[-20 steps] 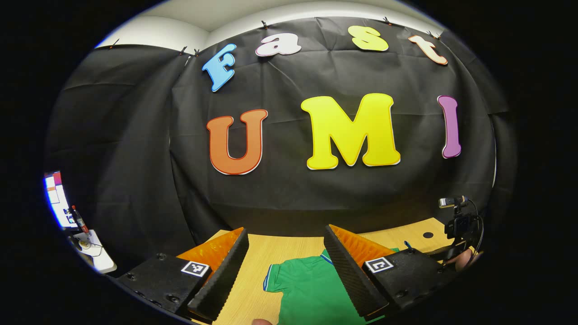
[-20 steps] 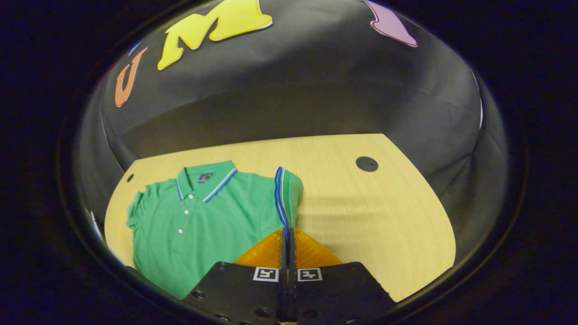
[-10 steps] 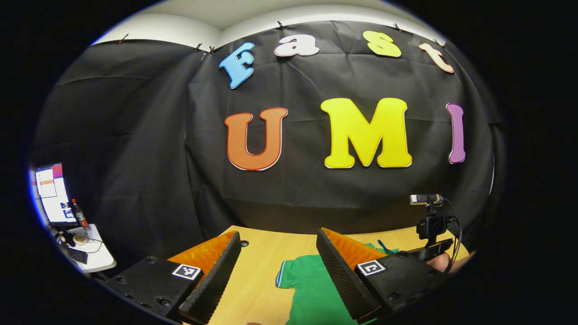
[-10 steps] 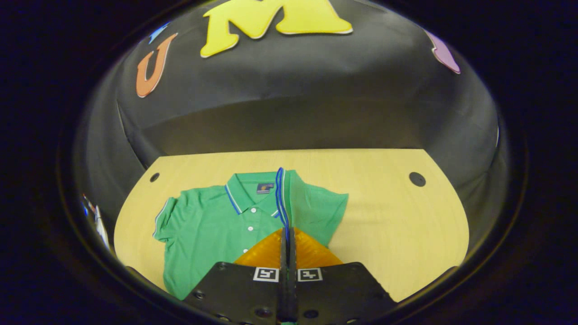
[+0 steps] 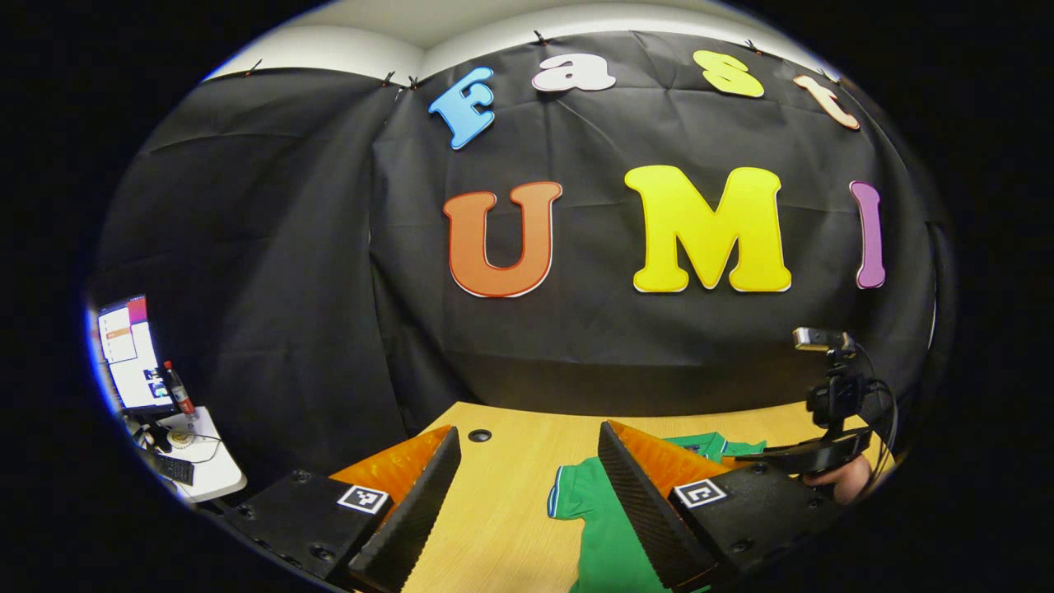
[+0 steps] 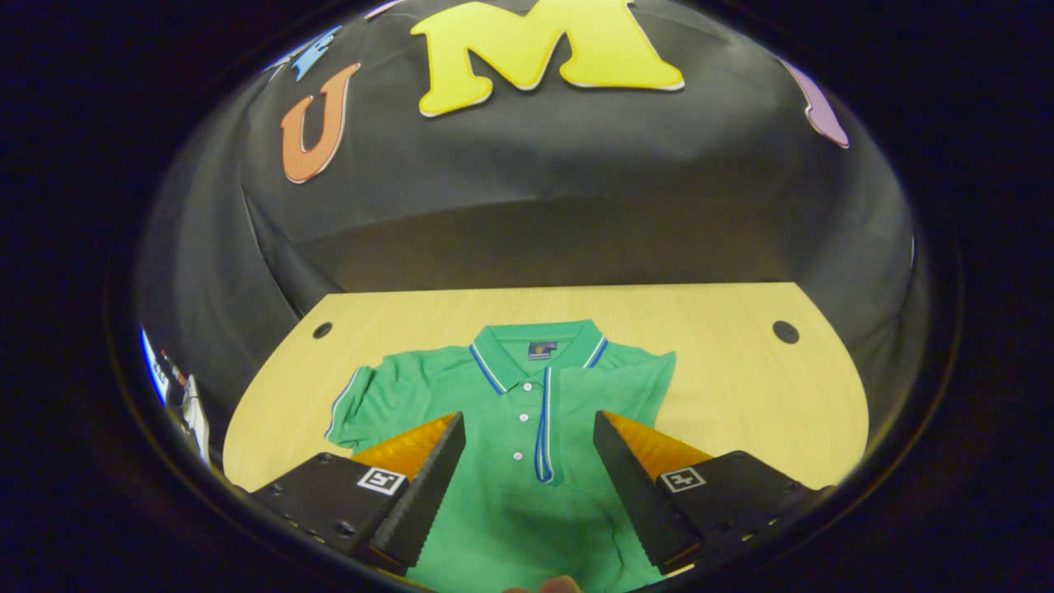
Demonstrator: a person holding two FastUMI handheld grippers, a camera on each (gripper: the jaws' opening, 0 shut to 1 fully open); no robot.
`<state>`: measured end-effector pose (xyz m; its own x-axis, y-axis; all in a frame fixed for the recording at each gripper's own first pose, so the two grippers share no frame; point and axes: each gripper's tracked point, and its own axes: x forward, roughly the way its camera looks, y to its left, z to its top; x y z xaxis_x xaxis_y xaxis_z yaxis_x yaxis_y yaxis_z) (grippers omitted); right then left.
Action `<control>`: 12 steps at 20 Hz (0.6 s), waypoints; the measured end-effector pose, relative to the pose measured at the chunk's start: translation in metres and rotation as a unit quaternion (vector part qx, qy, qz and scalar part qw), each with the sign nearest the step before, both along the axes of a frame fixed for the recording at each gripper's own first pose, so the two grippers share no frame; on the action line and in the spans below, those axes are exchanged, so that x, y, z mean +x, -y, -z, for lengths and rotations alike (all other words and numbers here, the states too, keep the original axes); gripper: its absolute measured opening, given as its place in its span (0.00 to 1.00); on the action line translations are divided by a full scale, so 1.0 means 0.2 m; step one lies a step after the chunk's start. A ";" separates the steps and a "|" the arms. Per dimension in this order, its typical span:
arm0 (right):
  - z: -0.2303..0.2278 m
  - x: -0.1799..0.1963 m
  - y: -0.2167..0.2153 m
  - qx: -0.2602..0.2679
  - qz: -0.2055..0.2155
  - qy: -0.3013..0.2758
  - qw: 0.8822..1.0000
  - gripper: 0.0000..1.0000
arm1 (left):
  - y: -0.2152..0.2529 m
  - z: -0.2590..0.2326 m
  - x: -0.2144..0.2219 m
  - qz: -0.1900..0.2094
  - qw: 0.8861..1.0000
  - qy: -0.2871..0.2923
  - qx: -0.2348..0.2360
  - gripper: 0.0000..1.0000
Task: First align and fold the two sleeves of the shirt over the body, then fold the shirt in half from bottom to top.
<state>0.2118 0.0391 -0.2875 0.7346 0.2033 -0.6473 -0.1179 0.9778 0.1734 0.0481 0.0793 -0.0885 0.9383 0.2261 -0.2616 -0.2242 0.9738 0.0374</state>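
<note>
The table (image 6: 741, 387) carries the green shirt (image 6: 502, 494), which lies flat with its collar toward the wall and one sleeve (image 6: 613, 383) folded over the body. The cloth seems light and limp, so the other sleeve (image 6: 354, 403) is best pinched at its striped cuff. The right gripper (image 6: 527, 473) and the left gripper (image 5: 527, 494) both stand wide apart and hold nothing.

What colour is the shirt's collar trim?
Blue and white stripes on the green collar, clearest in the right gripper view.
</note>
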 end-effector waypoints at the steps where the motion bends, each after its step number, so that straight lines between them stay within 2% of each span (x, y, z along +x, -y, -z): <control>1: -0.06 -0.04 0.02 -0.002 0.003 0.008 1.000 0.96 | 0.01 0.06 0.04 0.011 1.000 -0.012 -0.010 1.00; 4: -0.28 -0.19 0.13 -0.029 -0.006 0.049 0.998 0.96 | 0.02 0.30 0.18 0.053 0.995 -0.053 -0.062 1.00; 7: -0.49 -0.36 0.25 -0.062 -0.010 0.086 0.994 0.96 | 0.00 0.59 0.33 0.083 0.986 -0.099 -0.108 1.00; 10: -0.61 -0.52 0.34 -0.075 0.007 0.099 0.992 0.96 | 0.00 0.89 0.45 0.102 0.974 -0.157 -0.126 1.00; 12: -0.63 -0.62 0.35 -0.087 0.001 0.099 0.991 0.96 | -0.01 1.07 0.52 0.107 0.967 -0.193 -0.129 1.00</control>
